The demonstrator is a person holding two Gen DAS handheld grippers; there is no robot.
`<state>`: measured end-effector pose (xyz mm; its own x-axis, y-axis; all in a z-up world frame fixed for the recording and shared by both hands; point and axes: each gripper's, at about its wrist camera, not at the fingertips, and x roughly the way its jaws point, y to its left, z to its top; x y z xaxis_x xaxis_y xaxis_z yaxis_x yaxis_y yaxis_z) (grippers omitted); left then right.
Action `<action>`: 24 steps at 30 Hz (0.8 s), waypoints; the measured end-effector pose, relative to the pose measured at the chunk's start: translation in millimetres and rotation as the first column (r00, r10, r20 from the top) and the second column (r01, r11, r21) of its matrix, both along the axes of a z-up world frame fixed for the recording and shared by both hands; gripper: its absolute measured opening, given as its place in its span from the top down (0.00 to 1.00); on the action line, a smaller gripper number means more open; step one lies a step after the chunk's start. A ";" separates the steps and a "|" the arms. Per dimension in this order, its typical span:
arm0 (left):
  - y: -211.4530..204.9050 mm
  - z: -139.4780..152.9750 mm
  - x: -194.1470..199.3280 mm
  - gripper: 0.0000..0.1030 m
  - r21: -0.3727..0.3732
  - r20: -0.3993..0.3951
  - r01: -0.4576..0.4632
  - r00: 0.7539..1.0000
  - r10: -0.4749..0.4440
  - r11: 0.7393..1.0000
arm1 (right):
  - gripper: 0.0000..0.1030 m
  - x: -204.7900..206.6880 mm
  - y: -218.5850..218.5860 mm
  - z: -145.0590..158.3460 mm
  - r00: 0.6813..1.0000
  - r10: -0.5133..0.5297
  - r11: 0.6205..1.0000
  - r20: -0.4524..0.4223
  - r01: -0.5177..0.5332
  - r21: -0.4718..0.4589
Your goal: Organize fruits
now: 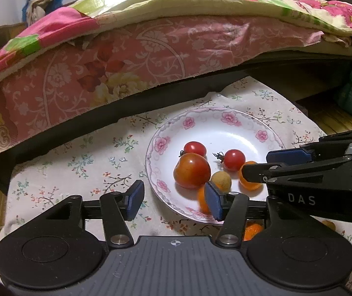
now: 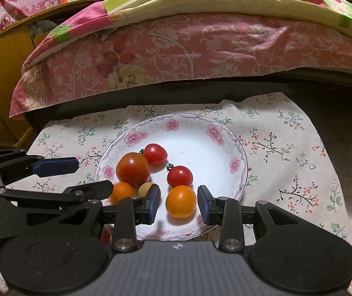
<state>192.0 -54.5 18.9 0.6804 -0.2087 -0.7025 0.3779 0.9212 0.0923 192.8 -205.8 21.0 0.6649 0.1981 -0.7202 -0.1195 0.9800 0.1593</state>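
A white plate (image 2: 235, 148) with pink flowers on its rim sits on a counter (image 2: 287, 148) covered in a floral cloth, just before a bed (image 2: 176, 49) draped in pink and green bedding. On the plate lie a big tomato (image 2: 133, 169), two small red tomatoes (image 2: 154, 154) (image 2: 180, 176), a pale round fruit (image 2: 144, 189) and two oranges (image 2: 181, 201) (image 2: 122, 192). The left tool (image 1: 173, 201) stands partly open with nothing between its blue pads (image 1: 213, 202); its right pad hangs over the near left part of the plate, in front of the left orange, and its left pad is out over the cloth. The right tool (image 2: 179, 204) is open to a narrow gap that straddles the right orange; a sliver of plate shows on each side, so the pads (image 2: 154, 203) seem not to press on it, though the fisheye view makes that hard to tell for sure. In the left wrist view another orange fruit (image 1: 252, 230) peeks from behind the left tool's frame, off the plate at its near edge. The two tools sit side by side at the near rim, the left one's fingers (image 2: 55, 166) reaching in from the left in the right wrist view.
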 end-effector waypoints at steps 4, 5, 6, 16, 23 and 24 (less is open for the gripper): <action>3.6 2.0 -1.7 0.34 0.004 -0.001 -0.010 1.000 0.010 1.000 | 0.66 -1.7 1.3 1.1 1.000 0.004 1.000 0.002 -0.004 -0.003; 4.9 2.6 -2.2 0.34 0.003 -0.002 -0.014 1.000 0.014 1.000 | 0.65 -2.0 1.7 1.5 1.000 0.005 1.000 0.002 -0.005 -0.005; 6.0 3.2 -2.9 0.33 0.001 -0.003 -0.015 1.000 0.015 1.000 | 0.65 -2.4 2.1 2.0 1.000 0.005 1.000 0.003 -0.005 -0.007; 11.8 7.0 -9.0 0.32 -0.002 -0.012 -0.024 1.000 0.024 1.000 | 0.63 -8.7 7.0 5.7 1.000 0.017 1.000 0.009 -0.017 -0.019; 14.2 9.6 -13.8 0.29 -0.002 -0.017 -0.024 1.000 0.024 1.000 | 0.63 -12.0 7.9 8.1 1.000 0.022 1.000 0.014 -0.021 -0.021; 14.4 10.0 -14.7 0.29 -0.002 -0.019 -0.024 1.000 0.024 1.000 | 0.63 -12.5 7.7 8.2 1.000 0.022 1.000 0.012 -0.022 -0.020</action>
